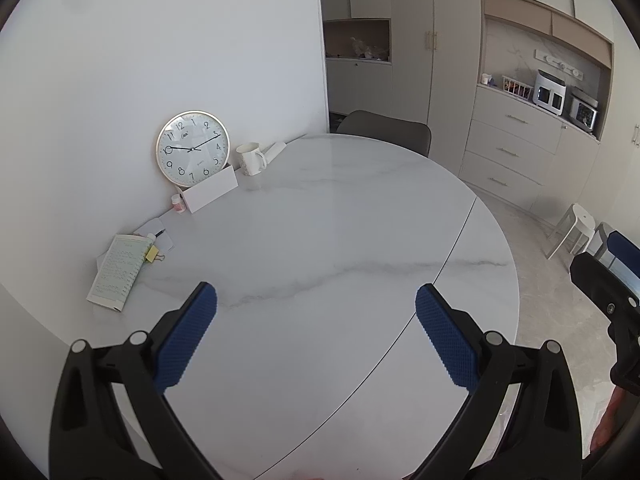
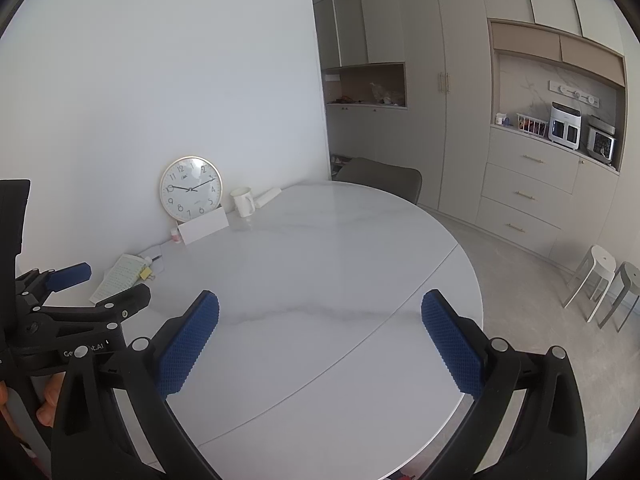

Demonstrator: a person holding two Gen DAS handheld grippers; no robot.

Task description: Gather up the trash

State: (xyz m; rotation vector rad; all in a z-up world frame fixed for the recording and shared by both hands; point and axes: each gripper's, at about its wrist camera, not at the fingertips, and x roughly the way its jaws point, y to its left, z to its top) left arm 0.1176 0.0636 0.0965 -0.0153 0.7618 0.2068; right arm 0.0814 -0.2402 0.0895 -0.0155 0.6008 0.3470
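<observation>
My left gripper (image 1: 316, 332) is open and empty, held above the near part of the white marble table (image 1: 340, 220). My right gripper (image 2: 320, 336) is open and empty, also above the near part of the table (image 2: 340, 248). The left gripper also shows at the left edge of the right wrist view (image 2: 76, 292), and the right gripper shows at the right edge of the left wrist view (image 1: 608, 280). No loose trash shows on the middle of the table. A rolled white paper (image 1: 276, 150) lies at the far edge by the wall.
Along the wall stand a round clock (image 1: 193, 147), a white mug (image 1: 250, 159), a white card box (image 1: 210, 190), a small bottle (image 1: 178, 203), a printed booklet (image 1: 118, 270) and a yellow binder clip (image 1: 154, 255). A grey chair (image 1: 384, 128) sits behind the table. Stools (image 2: 600, 280) stand on the floor at the right.
</observation>
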